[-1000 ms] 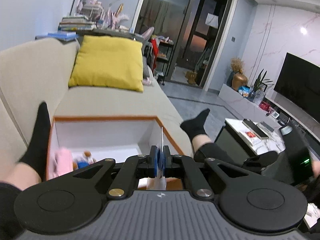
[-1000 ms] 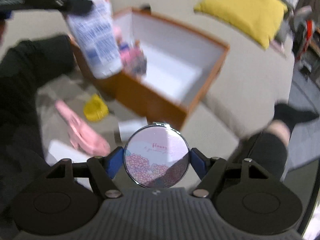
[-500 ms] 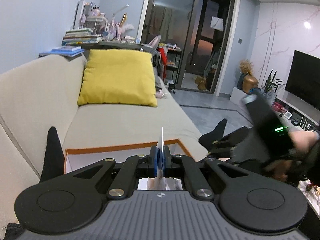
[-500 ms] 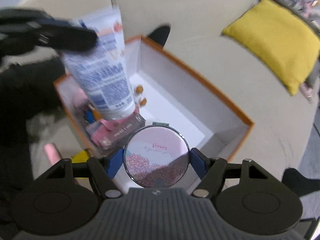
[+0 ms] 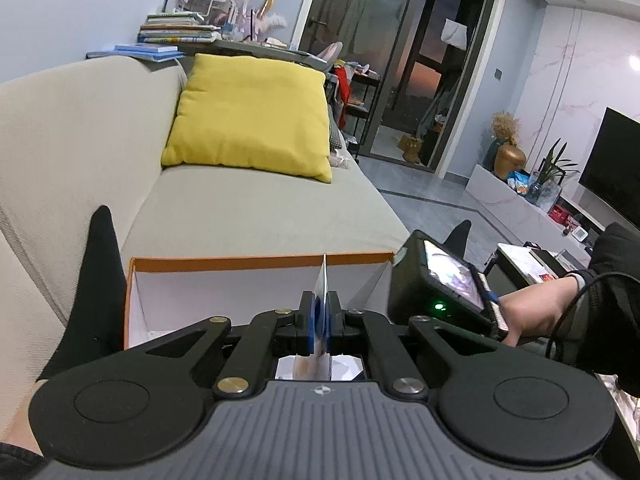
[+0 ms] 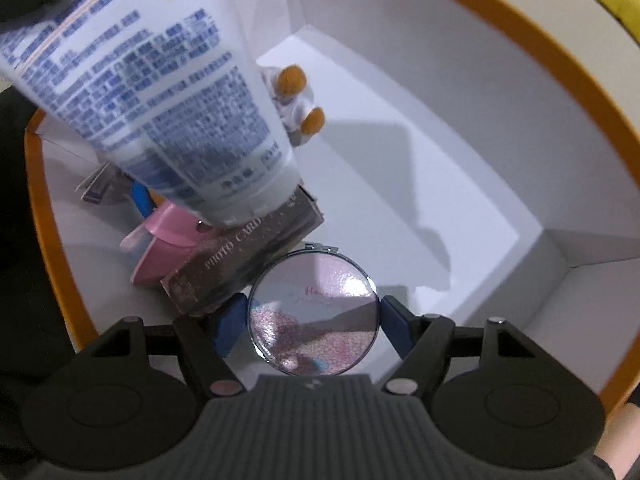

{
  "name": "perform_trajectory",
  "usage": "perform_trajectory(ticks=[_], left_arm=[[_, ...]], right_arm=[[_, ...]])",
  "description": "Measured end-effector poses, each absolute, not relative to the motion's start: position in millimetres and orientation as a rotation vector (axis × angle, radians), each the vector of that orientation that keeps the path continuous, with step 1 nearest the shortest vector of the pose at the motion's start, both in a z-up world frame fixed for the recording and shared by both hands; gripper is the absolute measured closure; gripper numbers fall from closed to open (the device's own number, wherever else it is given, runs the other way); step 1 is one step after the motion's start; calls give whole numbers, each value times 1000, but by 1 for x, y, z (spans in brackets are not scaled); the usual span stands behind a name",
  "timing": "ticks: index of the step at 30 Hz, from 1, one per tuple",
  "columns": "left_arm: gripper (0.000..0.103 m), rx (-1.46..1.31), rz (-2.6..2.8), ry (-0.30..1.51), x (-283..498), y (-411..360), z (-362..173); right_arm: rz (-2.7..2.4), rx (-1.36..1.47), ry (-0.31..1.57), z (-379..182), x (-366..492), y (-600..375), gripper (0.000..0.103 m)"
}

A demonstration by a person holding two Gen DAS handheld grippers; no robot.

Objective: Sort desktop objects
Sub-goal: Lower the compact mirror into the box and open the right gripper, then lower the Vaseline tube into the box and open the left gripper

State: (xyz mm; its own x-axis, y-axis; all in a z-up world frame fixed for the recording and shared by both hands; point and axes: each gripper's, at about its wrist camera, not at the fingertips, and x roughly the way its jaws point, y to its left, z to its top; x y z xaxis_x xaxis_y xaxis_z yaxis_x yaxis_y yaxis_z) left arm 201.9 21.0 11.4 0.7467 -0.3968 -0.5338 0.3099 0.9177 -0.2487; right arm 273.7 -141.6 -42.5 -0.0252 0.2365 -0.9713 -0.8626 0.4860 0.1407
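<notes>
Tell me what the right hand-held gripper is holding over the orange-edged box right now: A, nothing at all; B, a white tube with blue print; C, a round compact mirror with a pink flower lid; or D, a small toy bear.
C: the right hand-held gripper has its blue pads closed on either side of the round compact mirror, above the white floor of the orange-edged box.

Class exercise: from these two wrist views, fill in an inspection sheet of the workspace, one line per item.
Surface: beige sofa.
Job's things: orange-rimmed box; white tube; round compact mirror.
Clutter: photo card box, pink item, small figure in the box.
Grippers: left gripper shut on the tube; right gripper shut on the mirror.
Cables: black cable at right wrist.
Surroundings: yellow cushion, television.
</notes>
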Motion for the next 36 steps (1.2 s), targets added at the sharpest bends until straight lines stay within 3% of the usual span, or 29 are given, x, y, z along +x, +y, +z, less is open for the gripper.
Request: perform_trajectory(ticks=[15, 16, 19, 23, 36], left_arm=[[98, -157, -398, 655, 210, 20, 0], [98, -158, -395, 657, 210, 20, 0], [98, -156, -396, 656, 210, 19, 1], [98, -160, -411, 658, 211, 16, 2], [98, -128, -457, 689, 213, -2, -7]], right_arm=[[1001, -416, 1440, -28, 294, -168, 29], [991, -413, 1441, -28, 294, -169, 32], [919, -487, 1386, -28, 292, -168, 59], [861, -688, 1311, -35, 298, -157, 72], [840, -873, 1234, -45, 283, -162, 84]])
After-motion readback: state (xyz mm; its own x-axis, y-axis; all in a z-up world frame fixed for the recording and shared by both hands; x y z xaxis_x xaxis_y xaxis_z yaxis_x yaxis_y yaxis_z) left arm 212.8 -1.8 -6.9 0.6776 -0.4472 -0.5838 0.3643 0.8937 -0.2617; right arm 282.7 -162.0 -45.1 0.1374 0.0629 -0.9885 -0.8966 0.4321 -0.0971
